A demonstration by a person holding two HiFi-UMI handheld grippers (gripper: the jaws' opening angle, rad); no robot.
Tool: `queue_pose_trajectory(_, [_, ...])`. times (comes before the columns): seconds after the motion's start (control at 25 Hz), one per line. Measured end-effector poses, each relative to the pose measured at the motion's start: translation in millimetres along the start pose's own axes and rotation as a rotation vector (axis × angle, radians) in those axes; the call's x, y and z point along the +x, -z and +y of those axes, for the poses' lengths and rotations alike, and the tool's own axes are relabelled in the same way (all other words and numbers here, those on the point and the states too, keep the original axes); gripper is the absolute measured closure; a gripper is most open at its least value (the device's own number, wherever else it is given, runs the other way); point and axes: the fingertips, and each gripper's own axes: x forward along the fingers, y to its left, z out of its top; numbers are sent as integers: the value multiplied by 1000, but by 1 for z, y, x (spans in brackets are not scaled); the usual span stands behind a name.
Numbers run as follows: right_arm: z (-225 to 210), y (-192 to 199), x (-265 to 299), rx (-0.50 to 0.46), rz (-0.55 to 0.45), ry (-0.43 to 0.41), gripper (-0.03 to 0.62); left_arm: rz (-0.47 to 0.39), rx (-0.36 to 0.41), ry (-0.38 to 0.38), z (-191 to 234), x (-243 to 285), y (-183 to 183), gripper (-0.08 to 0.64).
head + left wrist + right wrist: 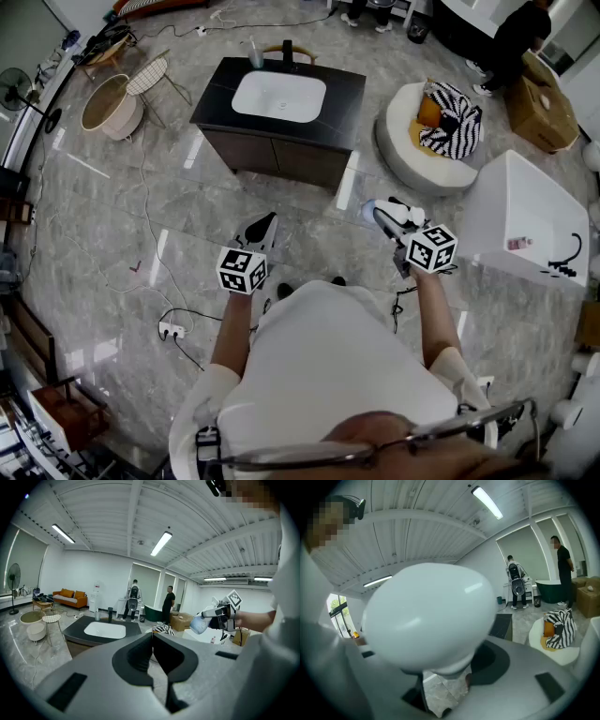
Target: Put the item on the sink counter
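In the head view my right gripper (382,218) holds a pale blue, rounded bottle-like item (369,211) between its jaws. That item (431,616) fills the right gripper view, and it also shows from the left gripper view as the pale blue item (199,624). My left gripper (262,231) has its jaws together with nothing in them; its tips (152,641) meet. The sink counter (214,101), dark-topped with a white basin (278,96), stands a few steps ahead of both grippers across the marble floor.
A round white pouf (403,150) with a striped cloth is right of the counter. A white tub (525,202) stands at the right, with cardboard boxes (542,112) and a person (511,37) beyond. A power strip (171,330) and cables lie on the floor at left.
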Motion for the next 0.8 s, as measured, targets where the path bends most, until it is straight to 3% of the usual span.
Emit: queue_pose_trajectory(0.8, [-14,-2,-13,-42,26,-46,350,-8,0,-23,-24,14,-2,555])
